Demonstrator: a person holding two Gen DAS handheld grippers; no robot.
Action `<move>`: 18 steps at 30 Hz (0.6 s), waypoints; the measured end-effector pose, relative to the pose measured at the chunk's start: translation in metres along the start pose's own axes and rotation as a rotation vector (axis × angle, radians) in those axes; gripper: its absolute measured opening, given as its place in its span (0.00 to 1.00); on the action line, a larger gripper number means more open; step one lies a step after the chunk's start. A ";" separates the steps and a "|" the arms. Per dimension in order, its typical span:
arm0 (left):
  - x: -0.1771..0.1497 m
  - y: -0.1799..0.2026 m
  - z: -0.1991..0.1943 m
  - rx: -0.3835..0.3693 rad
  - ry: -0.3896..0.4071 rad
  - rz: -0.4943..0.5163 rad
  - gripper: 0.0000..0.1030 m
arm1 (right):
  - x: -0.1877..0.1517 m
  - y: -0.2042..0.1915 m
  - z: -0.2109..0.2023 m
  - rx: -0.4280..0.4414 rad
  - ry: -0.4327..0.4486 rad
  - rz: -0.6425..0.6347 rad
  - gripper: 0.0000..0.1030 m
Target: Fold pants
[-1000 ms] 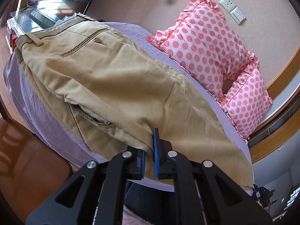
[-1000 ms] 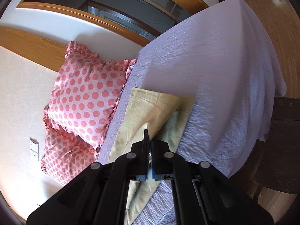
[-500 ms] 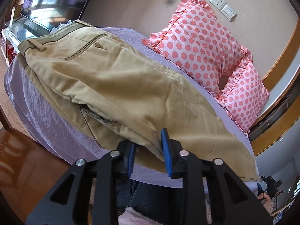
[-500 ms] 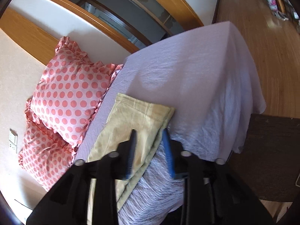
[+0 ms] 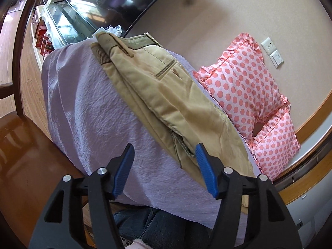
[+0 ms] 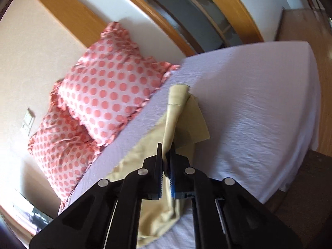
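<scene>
Left wrist view: the left tool (image 5: 164, 169) hangs wide open above the near edge of the bed (image 5: 87, 108), its blue pads (image 5: 124, 170) spread far apart and gripping nothing. The khaki pants (image 5: 166, 95) lie folded lengthwise on the lilac sheet, running along the bed from the waistband at the far corner down toward the near edge. The back pocket with its button faces up. The right-hand pad sits just beside the pants' near edge; whether it touches the cloth, I cannot tell. Two pink polka-dot pillows (image 5: 244, 87) lean against the wall along the bed's far side, close to the pants. A dark wooden chair (image 5: 25, 145) stands at the bed's near-left corner.

Right wrist view: the right tool (image 6: 165, 155) is clamped nearly closed on a fold of the pants (image 6: 176, 112) and pulls the leg up off the sheet, so the cloth rises in a ridge toward the hem. The rest of the leg drapes on the bed (image 6: 259, 108) beneath. The pillows (image 6: 108, 95) sit along the far-left edge. This picture is a little blurred.
</scene>
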State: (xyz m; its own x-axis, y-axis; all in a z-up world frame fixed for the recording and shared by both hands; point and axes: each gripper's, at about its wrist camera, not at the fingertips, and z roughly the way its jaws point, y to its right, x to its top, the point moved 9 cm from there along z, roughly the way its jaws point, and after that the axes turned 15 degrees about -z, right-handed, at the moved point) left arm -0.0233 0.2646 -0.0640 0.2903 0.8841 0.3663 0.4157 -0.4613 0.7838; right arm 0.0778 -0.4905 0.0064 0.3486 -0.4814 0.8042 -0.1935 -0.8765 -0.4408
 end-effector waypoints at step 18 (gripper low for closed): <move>-0.003 0.008 -0.004 -0.112 -0.001 0.004 0.79 | -0.235 -0.379 -0.004 0.836 -0.509 -0.847 0.67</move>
State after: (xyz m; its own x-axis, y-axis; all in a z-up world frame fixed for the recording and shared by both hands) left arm -0.0239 0.2585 -0.0569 0.2930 0.8822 0.3687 0.3155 -0.4532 0.8337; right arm 0.0662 -0.0449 -0.0138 0.4237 0.4363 0.7938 0.8220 -0.5533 -0.1346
